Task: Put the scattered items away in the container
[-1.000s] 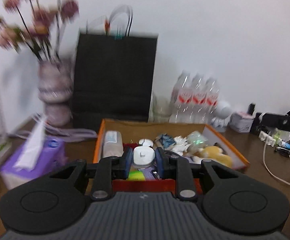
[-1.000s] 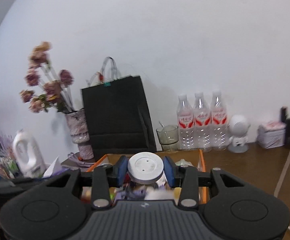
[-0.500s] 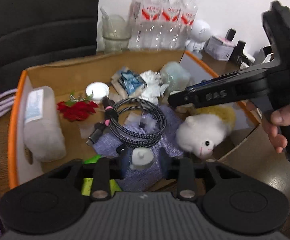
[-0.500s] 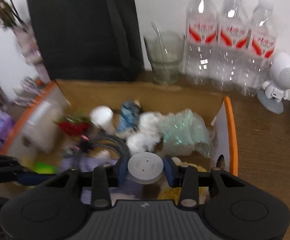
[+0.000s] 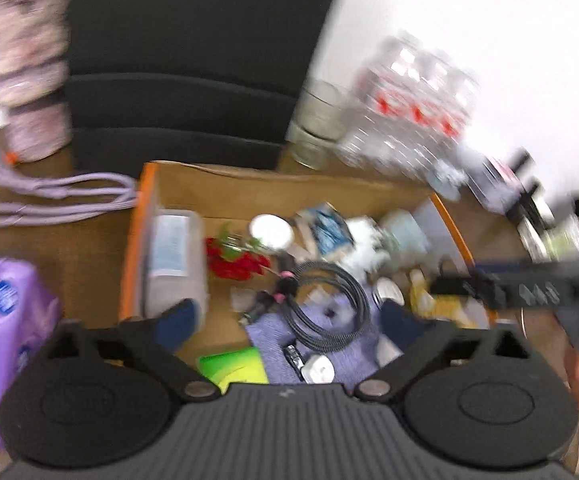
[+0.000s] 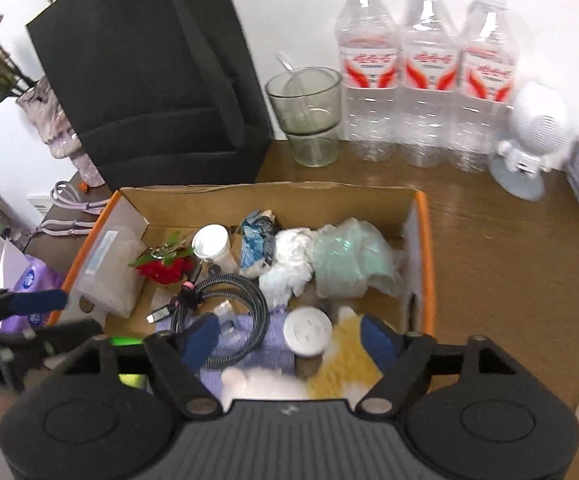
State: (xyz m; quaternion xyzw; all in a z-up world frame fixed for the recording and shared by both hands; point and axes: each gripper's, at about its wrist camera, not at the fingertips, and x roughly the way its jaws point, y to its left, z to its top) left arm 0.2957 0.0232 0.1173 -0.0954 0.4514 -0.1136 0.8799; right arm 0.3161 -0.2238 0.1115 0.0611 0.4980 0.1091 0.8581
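An orange-rimmed cardboard box (image 6: 421, 216) (image 5: 145, 184) holds several items: a coiled black cable (image 6: 245, 300) (image 5: 329, 304), a red flower (image 6: 165, 270), crumpled tissue (image 6: 289, 264), a purple cloth (image 5: 349, 360). My left gripper (image 5: 289, 324) is open over the box's near edge; a small white plug (image 5: 317, 372) lies on the purple cloth below it. My right gripper (image 6: 289, 338) is open above the box; a white round disc (image 6: 307, 332) lies between its fingers on the contents, beside a yellow and white plush (image 6: 345, 364).
A black paper bag (image 6: 149, 80), a glass cup (image 6: 307, 116), three water bottles (image 6: 421, 80) and a white robot figure (image 6: 533, 136) stand behind the box. A purple tissue pack (image 5: 5, 320) and lilac cord (image 5: 49, 196) lie left of it.
Both grippers opened. The white plug dropped from the left gripper onto the purple cloth, and the white disc left the right gripper and lies in the box.
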